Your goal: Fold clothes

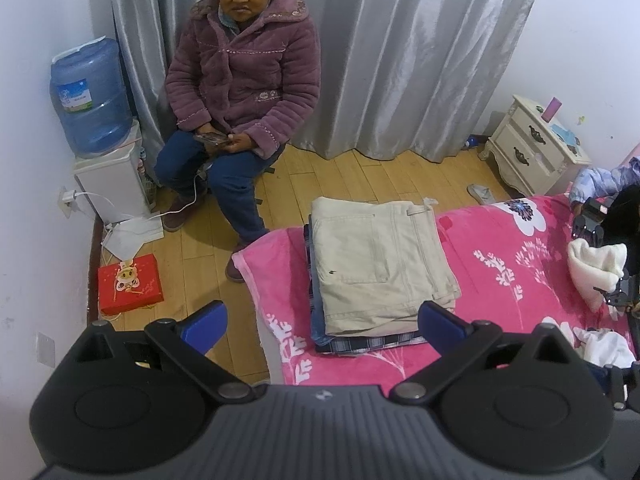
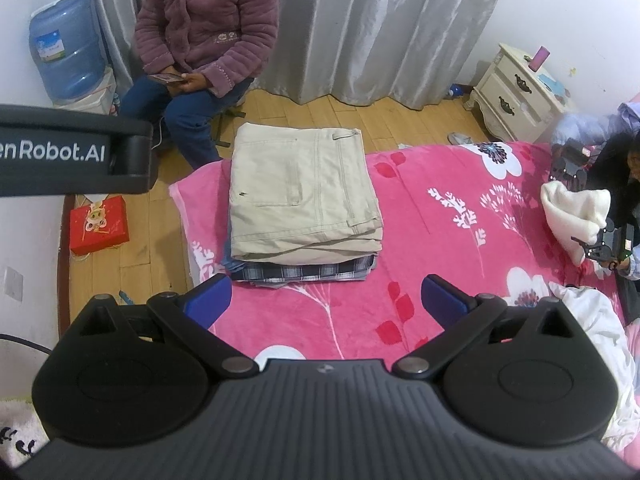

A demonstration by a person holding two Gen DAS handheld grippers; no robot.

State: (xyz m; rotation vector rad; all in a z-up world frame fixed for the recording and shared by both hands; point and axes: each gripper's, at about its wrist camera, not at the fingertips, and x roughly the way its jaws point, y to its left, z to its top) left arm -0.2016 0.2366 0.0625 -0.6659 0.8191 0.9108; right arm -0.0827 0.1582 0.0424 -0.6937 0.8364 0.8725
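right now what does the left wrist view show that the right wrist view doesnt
Only the left wrist view: a white charger in the wall socket. Only the right wrist view: the other gripper's black body at the left edge. Both: the folded beige trousers topping the stack on the pink blanket, and open, empty jaws on the left gripper and right gripper.

Matt beige cotton trousers (image 2: 302, 196), fluffy pink fleece blanket (image 2: 432, 240), glossy grey curtain (image 1: 400, 52), wood-plank floor (image 1: 360, 176)
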